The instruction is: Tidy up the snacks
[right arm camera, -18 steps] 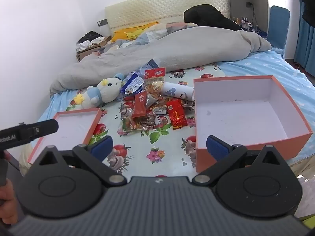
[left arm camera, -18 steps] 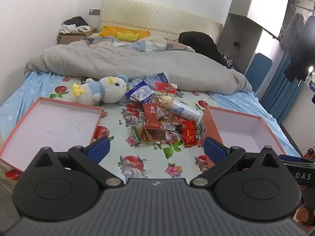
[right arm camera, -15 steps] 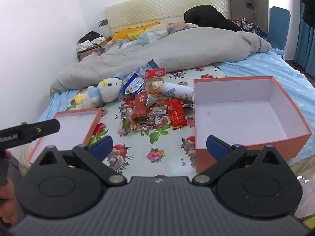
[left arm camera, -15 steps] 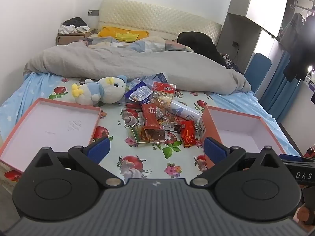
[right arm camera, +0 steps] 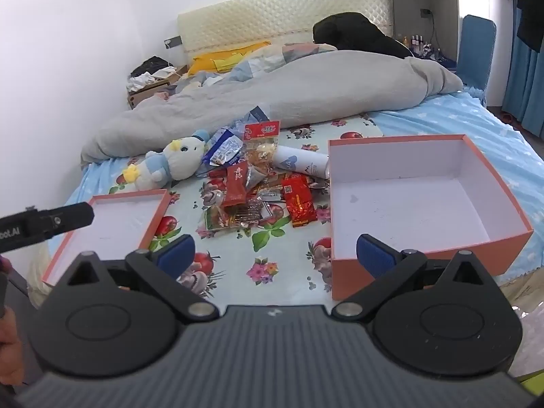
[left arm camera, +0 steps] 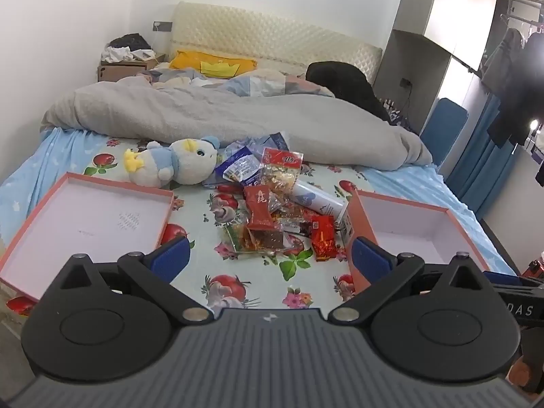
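Left wrist view: the left gripper (left arm camera: 270, 256) hangs above the near edge of the bed with its jaws spread wide and nothing between them. Ahead, on the flowered sheet (left arm camera: 238, 282), lies the snack pile (left arm camera: 275, 210), flanked by a shallow box lid (left arm camera: 88, 217) on the left and a deep orange box (left arm camera: 408, 227) on the right; both are bare inside. A plush toy (left arm camera: 176, 166) rests at the far left of the pile, and a white cylindrical can (left arm camera: 316, 199) lies on its side at the far right. Right wrist view: the right gripper (right arm camera: 275, 253) is likewise released and holds nothing, well short of the pile; the deep box sits just beside its right finger. A red foil packet (right arm camera: 299, 200) lies nearest the box. Judged stage: the opening approach, with no snack yet stowed. The next move calls for advancing one gripper to a single packet at the pile's edge and closing on its flat faces, so that neighbours are not dragged along.
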The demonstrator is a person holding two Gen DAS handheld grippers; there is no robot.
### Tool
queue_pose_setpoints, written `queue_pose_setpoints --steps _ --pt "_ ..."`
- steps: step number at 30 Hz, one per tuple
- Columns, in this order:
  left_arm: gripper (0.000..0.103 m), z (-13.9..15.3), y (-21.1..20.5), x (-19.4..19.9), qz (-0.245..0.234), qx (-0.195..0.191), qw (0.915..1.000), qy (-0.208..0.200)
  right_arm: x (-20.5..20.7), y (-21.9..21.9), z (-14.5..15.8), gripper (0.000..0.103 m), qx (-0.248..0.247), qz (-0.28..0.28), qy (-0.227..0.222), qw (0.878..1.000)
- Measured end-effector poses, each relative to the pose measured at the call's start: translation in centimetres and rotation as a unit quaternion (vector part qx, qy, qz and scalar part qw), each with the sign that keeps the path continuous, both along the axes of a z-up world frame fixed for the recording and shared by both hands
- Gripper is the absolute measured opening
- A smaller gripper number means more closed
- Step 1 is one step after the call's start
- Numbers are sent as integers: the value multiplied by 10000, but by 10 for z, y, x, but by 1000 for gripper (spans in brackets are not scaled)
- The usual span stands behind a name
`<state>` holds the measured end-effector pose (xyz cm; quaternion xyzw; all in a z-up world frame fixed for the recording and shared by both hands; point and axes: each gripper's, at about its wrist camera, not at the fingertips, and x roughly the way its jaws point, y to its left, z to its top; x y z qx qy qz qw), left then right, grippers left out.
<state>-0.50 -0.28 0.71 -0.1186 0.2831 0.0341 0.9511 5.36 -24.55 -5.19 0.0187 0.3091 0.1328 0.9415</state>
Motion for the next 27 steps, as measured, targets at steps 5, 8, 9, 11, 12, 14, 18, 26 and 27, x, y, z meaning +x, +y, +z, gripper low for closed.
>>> queue_pose_setpoints --steps 5,8,9,11,12,14,18,26,27 --pt "103 1 0 -3 2 5 10000 -9 1 0 -1 103 48 -3 67 10000" --pt "103 1 0 -4 15 23 10000 -20 1 0 -1 103 37 -1 24 10000" --pt "103 0 0 -4 15 32 10000 -9 1 1 -1 103 30 -9 21 10000" --pt "103 -1 1 -4 2 33 10000 18 1 1 -1 103 35 6 25 10000" --pt "103 -2 0 -5 -12 31 10000 17 1 1 -1 103 37 4 24 10000" --pt "103 -2 -1 -6 -43 49 10000 26 1 1 -1 103 44 -2 25 10000" --pt "103 0 -1 -7 -62 84 9999 -8 0 3 -1 103 32 3 32 10000" --pt "103 -2 1 -6 -77 81 9999 41 -1 4 -3 103 -6 11 52 10000" --pt "103 -3 1 -6 -75 78 9999 60 -1 4 -4 103 4 9 64 10000"
